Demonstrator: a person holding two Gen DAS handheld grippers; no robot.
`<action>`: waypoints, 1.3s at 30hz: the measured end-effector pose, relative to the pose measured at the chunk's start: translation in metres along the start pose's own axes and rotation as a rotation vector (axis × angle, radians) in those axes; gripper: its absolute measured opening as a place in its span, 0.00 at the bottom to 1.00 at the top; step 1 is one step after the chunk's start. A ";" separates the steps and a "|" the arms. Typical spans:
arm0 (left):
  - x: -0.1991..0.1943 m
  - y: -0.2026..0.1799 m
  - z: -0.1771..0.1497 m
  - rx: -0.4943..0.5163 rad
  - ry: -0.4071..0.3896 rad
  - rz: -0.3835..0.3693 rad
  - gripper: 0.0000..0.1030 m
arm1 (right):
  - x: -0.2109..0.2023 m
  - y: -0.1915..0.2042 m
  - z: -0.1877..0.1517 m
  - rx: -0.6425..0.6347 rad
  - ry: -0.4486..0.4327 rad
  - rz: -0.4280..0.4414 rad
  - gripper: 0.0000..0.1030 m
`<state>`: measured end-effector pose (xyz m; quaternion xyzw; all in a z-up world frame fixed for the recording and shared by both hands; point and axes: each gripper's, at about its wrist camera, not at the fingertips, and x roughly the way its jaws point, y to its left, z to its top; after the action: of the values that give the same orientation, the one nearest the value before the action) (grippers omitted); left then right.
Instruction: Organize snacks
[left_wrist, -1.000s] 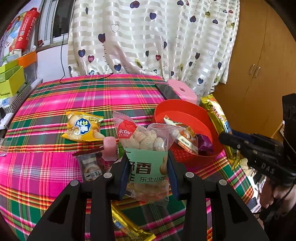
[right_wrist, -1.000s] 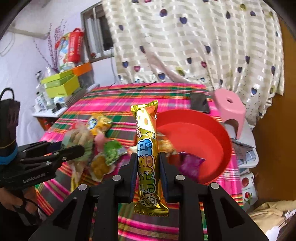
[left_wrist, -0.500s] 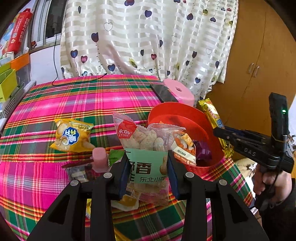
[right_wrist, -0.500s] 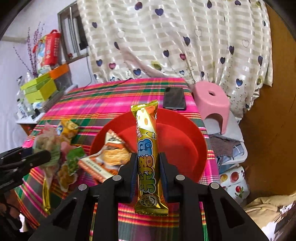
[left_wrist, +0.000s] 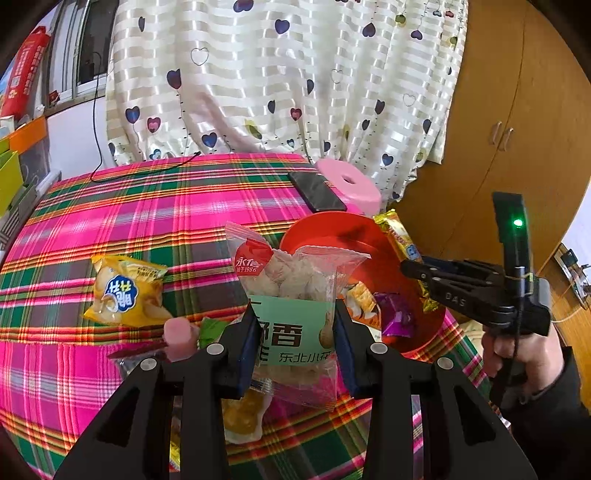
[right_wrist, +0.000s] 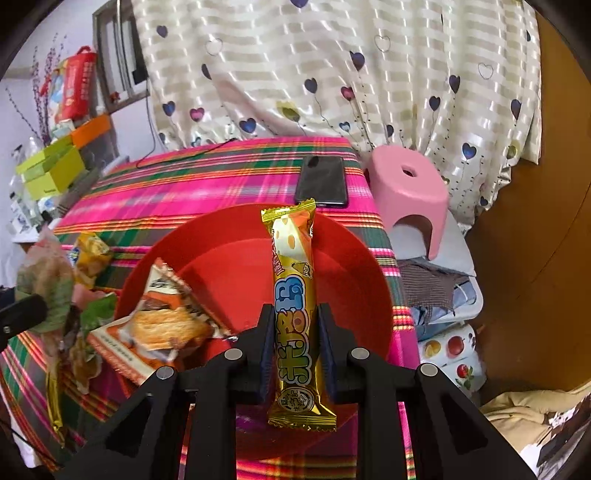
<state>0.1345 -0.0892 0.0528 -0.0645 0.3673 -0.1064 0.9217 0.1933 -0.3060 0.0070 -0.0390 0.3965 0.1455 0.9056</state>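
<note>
Gripping a peanut bag (left_wrist: 295, 317), the left tongs (left_wrist: 295, 354) hover while the right tongs (right_wrist: 293, 354) clamp a gold snack bar (right_wrist: 295, 295) over the red bowl (right_wrist: 236, 266).

The clear nut packet (left_wrist: 295, 295) reads "1986" (red corner patch); the black gripper (left_wrist: 476, 291) reads "DAS".

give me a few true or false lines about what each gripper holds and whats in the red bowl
1. The right gripper is shut on a gold snack bar. True.
2. The left gripper is empty. False: it is shut on a clear peanut bag.
3. The red bowl is empty. False: an orange cracker packet lies in it.
4. A black phone lies on the plaid cloth beyond the bowl. True.
</note>
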 end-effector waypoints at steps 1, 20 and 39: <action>0.001 -0.001 0.001 0.002 0.001 -0.001 0.37 | 0.004 -0.003 0.001 0.003 0.006 -0.006 0.19; 0.018 -0.036 0.014 0.054 0.024 -0.063 0.37 | -0.032 -0.029 -0.018 0.108 -0.053 0.027 0.21; 0.075 -0.057 0.026 0.145 0.061 -0.072 0.38 | -0.041 -0.029 -0.028 0.129 -0.041 0.068 0.21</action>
<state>0.1972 -0.1618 0.0330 -0.0073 0.3840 -0.1675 0.9080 0.1556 -0.3480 0.0165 0.0358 0.3876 0.1513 0.9086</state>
